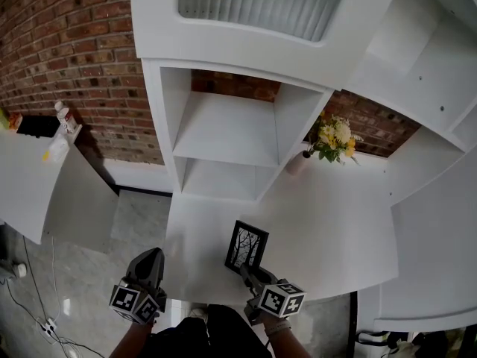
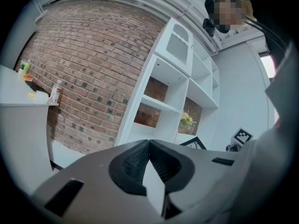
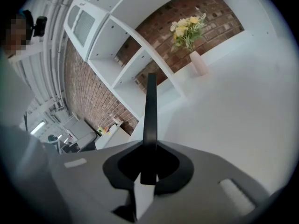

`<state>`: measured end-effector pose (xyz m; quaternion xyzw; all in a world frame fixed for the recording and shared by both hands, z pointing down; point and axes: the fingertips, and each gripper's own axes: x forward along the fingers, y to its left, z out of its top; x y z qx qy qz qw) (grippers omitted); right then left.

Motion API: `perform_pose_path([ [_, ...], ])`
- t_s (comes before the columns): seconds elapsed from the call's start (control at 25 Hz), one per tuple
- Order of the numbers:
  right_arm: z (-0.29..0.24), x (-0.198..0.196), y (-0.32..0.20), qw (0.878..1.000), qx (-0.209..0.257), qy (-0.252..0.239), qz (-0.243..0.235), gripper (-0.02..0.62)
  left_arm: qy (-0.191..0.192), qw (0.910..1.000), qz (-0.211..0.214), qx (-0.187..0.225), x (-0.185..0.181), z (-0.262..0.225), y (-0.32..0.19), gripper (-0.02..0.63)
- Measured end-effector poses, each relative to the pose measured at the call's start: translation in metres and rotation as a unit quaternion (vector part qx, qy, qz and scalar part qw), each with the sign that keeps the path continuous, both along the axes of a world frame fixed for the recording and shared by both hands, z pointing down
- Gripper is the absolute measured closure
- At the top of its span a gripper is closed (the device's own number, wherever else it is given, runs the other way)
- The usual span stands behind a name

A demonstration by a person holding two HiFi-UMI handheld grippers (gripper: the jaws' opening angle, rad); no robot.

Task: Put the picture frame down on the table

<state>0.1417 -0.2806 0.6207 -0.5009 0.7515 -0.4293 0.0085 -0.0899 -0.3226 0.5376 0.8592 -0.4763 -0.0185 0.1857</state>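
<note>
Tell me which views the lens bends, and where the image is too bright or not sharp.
Head view: the white shelf unit bows outward toward the corners; light is soft and even, the picture frame sharp. Left gripper view: round black border, curved brick wall, a blown-out bright patch at right. Right gripper view: same round border, the frame's near end soft, the flowers sharp.

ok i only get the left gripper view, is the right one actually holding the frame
observer: yes, in its own view the right gripper has its jaws shut on the picture frame, along its thin black edge.
operator: is it down on the table yet
observer: cannot tell. the head view shows it over the white table near the front edge, but not whether it touches.
operator: which part is gripped
observer: the lower corner nearest the person.
</note>
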Motion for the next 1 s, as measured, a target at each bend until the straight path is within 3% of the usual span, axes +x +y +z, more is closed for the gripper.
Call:
perform_pose_path([
  [0.32, 0.007, -0.032, -0.021, 0.995, -0.057, -0.055, -0.056, 0.56, 0.0, 1.0, -0.006, -0.004, -0.002, 0.003, 0.002, 0.617],
  [0.64, 0.018, -0.031, -0.033, 0.988, -0.114, -0.087, -0.052, 0.522, 0.002, 0.9998, -0.02, -0.002, -0.008, -0.002, 0.005, 0.617],
  [0.84, 0.026, -0.025, -0.032, 0.987, -0.137, -0.062, -0.06, 0.506, -0.001, 0.9996, -0.029, -0.001, -0.015, -0.002, 0.008, 0.617],
  [1.0, 0.036, -0.016, -0.031, 0.987, -0.148, -0.002, -0.062, 0.472, -0.003, 0.9994, -0.035, -0.003, -0.019, -0.002, 0.01, 0.617],
])
